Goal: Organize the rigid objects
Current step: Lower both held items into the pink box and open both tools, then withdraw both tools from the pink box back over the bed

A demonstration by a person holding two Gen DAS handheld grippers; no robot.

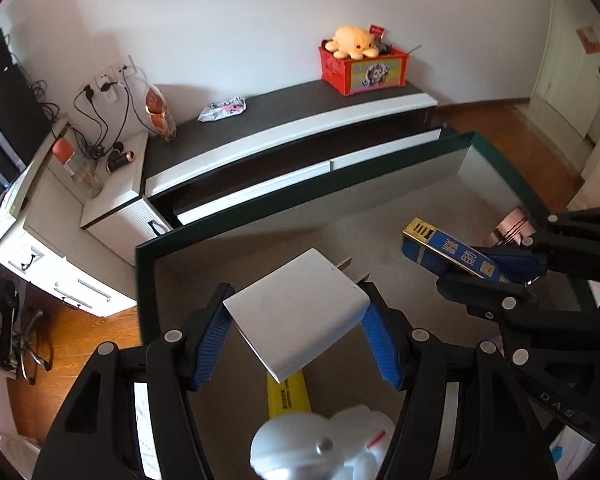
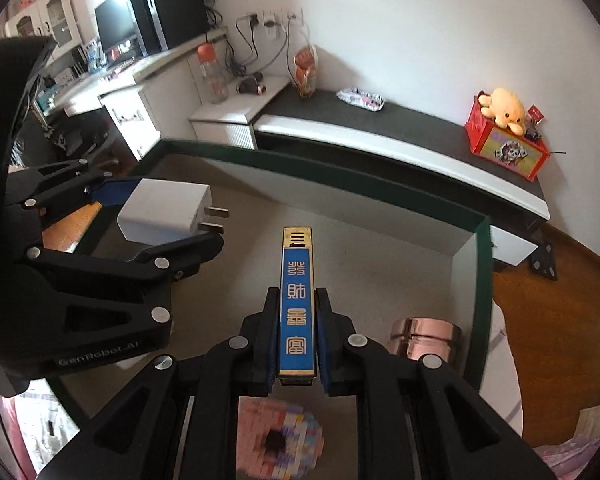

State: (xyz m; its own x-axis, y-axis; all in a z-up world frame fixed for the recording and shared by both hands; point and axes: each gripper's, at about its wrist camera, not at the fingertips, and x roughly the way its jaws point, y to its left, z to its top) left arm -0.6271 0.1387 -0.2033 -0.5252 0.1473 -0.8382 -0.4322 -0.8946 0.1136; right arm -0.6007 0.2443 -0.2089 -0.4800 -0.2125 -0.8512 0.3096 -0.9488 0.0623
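We are gripping a white plug-in charger (image 1: 296,312) in the left gripper (image 1: 296,328) and a slim blue-and-gold box (image 2: 297,304) in the right gripper (image 2: 297,340), both raised over the glass tabletop (image 2: 380,236). The charger, tilted, could be slipping out. A copper tin (image 2: 424,338) near the right edge, a white figurine (image 1: 320,444) and a yellow box (image 1: 288,396) are crowding the landing space below.

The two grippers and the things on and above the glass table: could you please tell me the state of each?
left gripper: shut on the white charger
white charger: held above the table, prongs pointing away
right gripper: shut on the blue box
blue box: held lengthwise, lifted off the table
copper tin: standing on the glass table, lid on
white figurine: lying on the table, blurred
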